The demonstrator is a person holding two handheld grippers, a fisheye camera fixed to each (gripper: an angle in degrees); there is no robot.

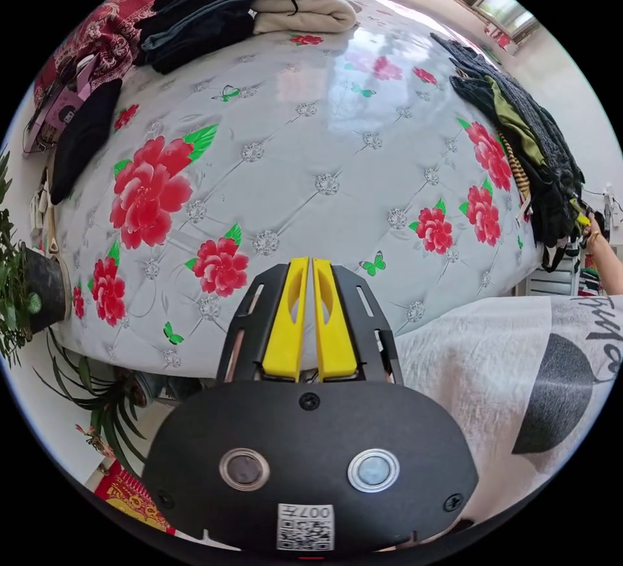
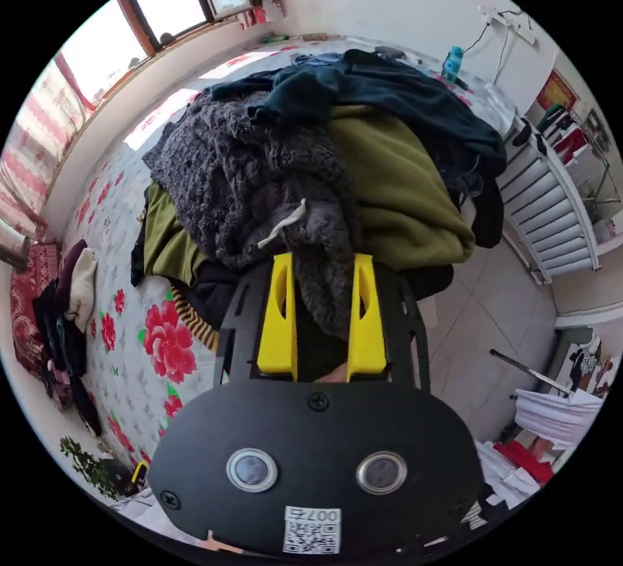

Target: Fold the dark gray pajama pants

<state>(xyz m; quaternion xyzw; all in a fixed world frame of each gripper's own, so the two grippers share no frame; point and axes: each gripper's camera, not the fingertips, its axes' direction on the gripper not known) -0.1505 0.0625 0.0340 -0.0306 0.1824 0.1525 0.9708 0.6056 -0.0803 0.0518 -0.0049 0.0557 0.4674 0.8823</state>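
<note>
The dark gray fuzzy pajama pants [image 2: 259, 189], with a white drawstring [image 2: 282, 225], lie on top of a heap of clothes at the bed's edge. In the right gripper view a bunch of their fabric sits between the yellow jaws of my right gripper [image 2: 322, 267], which press on it from both sides. The same heap [image 1: 519, 137] lies at the right edge of the bed in the left gripper view. My left gripper [image 1: 312, 264] hovers over the flowered bed cover [image 1: 292, 157], shut with nothing between its jaws.
An olive garment [image 2: 396, 196] and a dark teal one [image 2: 389, 89] lie in the heap. Folded dark clothes [image 1: 214, 1] and a beige fold [image 1: 305, 13] rest at the bed's far end. A potted plant [image 1: 26, 287] stands left. A white radiator [image 2: 551, 215] lines the wall. A person's white shirt [image 1: 493, 358] is close.
</note>
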